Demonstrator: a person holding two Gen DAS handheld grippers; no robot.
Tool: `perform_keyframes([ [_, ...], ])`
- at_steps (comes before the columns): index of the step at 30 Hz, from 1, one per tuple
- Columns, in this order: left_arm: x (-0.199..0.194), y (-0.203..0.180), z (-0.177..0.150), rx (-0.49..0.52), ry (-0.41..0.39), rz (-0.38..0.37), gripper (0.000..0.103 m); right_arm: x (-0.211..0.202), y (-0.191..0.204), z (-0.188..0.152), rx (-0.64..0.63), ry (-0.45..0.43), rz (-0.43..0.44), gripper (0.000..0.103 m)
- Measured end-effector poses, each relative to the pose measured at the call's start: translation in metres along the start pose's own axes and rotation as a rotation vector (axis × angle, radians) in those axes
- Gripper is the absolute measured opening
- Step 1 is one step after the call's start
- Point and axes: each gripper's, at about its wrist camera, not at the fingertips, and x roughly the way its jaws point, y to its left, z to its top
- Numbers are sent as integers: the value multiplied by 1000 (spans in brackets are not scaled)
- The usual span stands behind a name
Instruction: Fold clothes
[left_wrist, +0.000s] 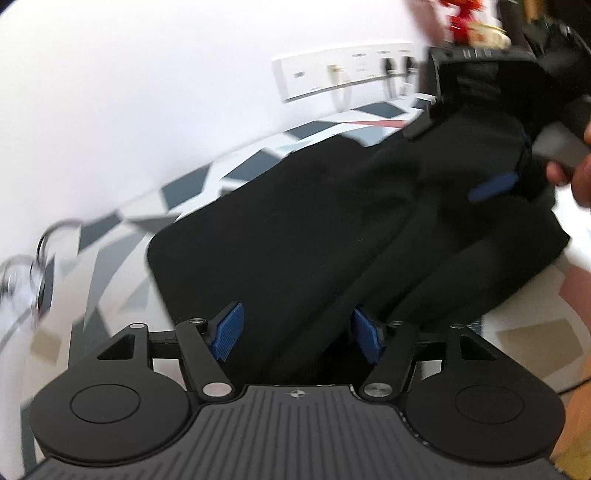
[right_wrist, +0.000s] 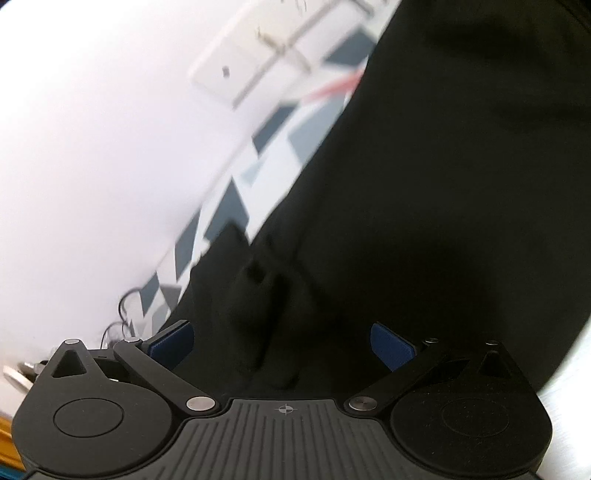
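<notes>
I look along my left hand-held gripper (left_wrist: 297, 334) and see its two blue pads spread apart, released, with nothing pressed between them. A black garment (left_wrist: 332, 229) lies just ahead of the pads and partly between them, its cloth running from the near edge of the view up toward the far right. It rests on a surface (left_wrist: 122, 243) covered in a pattern of white, grey and dark blue-grey shapes, with one pinkish-red stripe near the far side. The near left corner of the garment is rounded and lies flat; toward the right the cloth is bunched into long folds.

At the upper right of this view I see the right hand-held gripper (left_wrist: 493, 186), one blue pad showing against the black cloth, and a person's hand (left_wrist: 576, 173) wrapped around its grey handle. A white wall (left_wrist: 129, 92) rises behind the surface, carrying a white socket strip (left_wrist: 332, 75) with plugs and cables. Loops of cable (left_wrist: 33, 266) blur at the far left.

From the right wrist view the right hand-held gripper's pads (right_wrist: 391, 345) also stand wide apart, released. The black garment fills most of this view, hanging or draping close in front of the camera, and its cloth lies between the pads without either one pressing on it. Both views are smeared by motion.
</notes>
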Motion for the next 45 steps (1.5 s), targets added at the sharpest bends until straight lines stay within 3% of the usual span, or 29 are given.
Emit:
perform_keyframes([
  [4,4,9,-10,-42,39,62,72,25,10,-1,25,-19,-60,102],
  [7,3,14,-17,-67,61,80,73,35,20,1,-23,-59,-42,98],
  [9,3,16,-18,-84,76,82,74,46,33,-2,-85,-31,-57,62],
  [12,2,20,-20,-133,103,95,77,51,51,-9,-144,-41,-123,37],
  [16,1,27,-24,-202,131,133,87,37,50,-12,-97,-86,-100,24],
  [18,2,29,-25,-160,122,222,86,23,53,-16,-96,-135,-81,21],
  [22,-1,53,-20,-172,64,229,88,-22,63,-35,-101,-300,-123,20],
  [25,5,45,-17,-99,75,257,88,-22,51,-44,-87,-270,-173,20],
  [28,9,31,-27,-15,63,274,88,-3,13,-61,11,-211,-241,21],
  [32,6,40,-28,-11,63,198,88,1,12,-74,-53,-223,-241,27],
  [40,-21,46,-23,-58,16,31,88,-14,33,-59,-199,-295,-206,23],
  [45,-23,45,-22,-98,40,44,88,-11,30,-44,-208,-292,-209,24],
])
